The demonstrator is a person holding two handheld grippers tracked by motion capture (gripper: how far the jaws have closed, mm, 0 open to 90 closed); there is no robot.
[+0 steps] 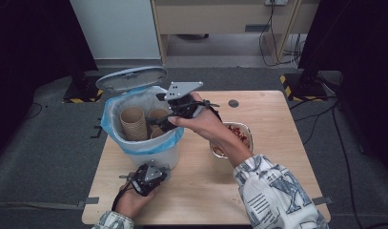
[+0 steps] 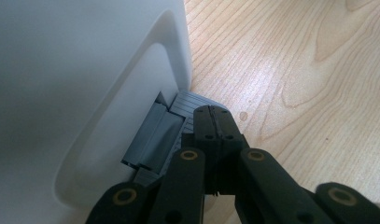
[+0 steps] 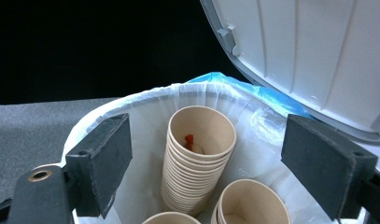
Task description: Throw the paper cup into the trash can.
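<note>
Black right gripper point(image 1: 161, 122) under a grey three-cornered plate; white sleeves point(image 1: 272, 193) with dark print.

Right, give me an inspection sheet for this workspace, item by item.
Surface: light wooden table, bare at its front and right.
Job's things: white pedal bin with blue liner, lid up; stacks of paper cups inside, the tallest with a red scrap in its top cup.
Clutter: foil tray of reddish food behind the right forearm.
Grippers: left tool shut, its tip on the bin's grey pedal; right tool open above the bin mouth, nothing between its pads.
Cables: loose black leads on the floor to the right and under the desk behind.
Surroundings: grey carpet, black stands with hazard-striped feet.
</note>
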